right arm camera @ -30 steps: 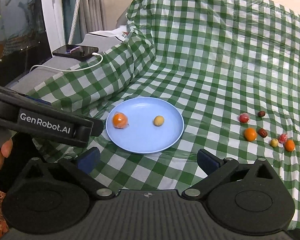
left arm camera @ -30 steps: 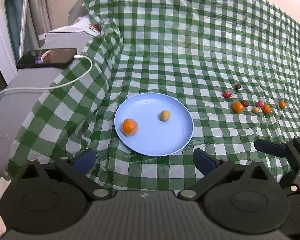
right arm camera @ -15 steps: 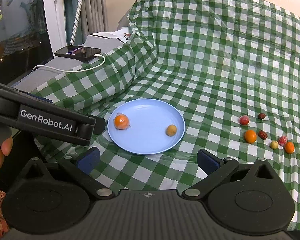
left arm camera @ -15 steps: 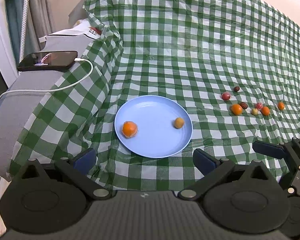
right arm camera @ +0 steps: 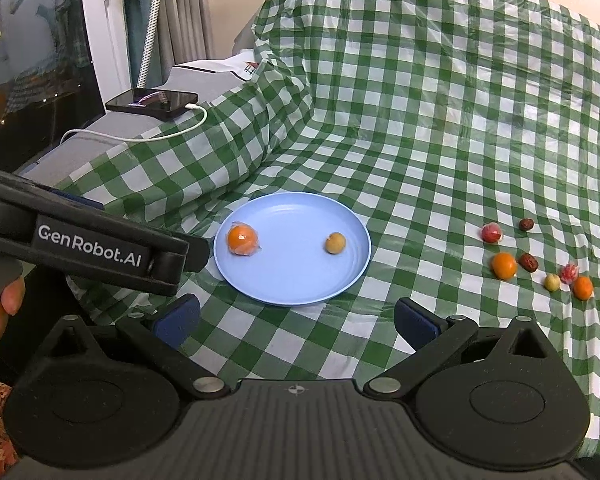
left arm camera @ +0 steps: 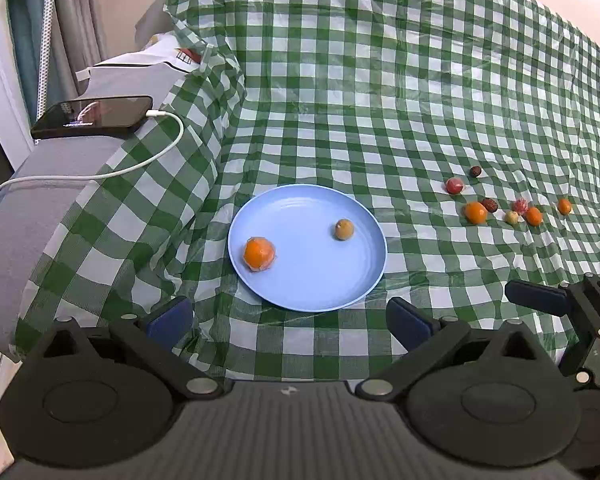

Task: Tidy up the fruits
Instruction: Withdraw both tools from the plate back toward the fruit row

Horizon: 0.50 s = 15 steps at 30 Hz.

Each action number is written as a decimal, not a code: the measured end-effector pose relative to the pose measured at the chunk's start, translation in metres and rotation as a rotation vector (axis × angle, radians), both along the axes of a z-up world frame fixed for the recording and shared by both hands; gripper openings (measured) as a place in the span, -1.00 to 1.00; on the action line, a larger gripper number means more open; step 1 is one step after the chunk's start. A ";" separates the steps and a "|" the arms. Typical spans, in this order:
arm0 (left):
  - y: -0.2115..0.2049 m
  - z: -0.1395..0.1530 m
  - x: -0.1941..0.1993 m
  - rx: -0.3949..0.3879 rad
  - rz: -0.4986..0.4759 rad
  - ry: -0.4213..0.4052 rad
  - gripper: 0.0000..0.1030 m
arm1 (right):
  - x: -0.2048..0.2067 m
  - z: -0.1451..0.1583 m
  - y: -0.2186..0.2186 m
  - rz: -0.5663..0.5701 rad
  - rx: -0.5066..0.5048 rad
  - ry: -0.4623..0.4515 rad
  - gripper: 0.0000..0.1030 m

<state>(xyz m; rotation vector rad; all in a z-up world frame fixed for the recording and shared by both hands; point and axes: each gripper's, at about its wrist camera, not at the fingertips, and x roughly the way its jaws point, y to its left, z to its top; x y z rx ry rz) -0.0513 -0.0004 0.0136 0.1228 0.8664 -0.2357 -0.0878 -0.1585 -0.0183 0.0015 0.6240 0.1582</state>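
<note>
both tools hang above the checked cloth (left arm camera: 340,128), the left gripper (left arm camera: 290,318) and right gripper (right arm camera: 296,316) spread wide, holding nothing. beyond, the plate (right arm camera: 300,292) carries an orange (right arm camera: 242,239) and a small yellow fruit (right arm camera: 335,243); other fruits (right arm camera: 504,265) lie farther right.

Small yellow-brown fruit (left arm camera: 344,229) rolled rightward across blue plate (left arm camera: 300,292) since 1.0 s ago, now near right rim.

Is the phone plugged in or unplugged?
Plugged in. A white cable runs into the end of the phone; its screen is lit.
</note>
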 end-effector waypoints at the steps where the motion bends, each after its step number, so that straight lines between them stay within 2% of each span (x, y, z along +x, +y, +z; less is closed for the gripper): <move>1: 0.000 0.000 0.001 0.001 -0.001 0.001 0.99 | 0.001 0.000 -0.001 -0.003 0.002 -0.001 0.98; 8: -0.009 0.001 0.011 0.009 -0.011 0.021 0.99 | 0.003 0.001 -0.017 -0.060 0.015 -0.039 0.98; 15: -0.046 0.006 0.031 0.028 -0.061 0.015 0.99 | 0.007 -0.005 -0.065 -0.204 0.041 -0.057 0.98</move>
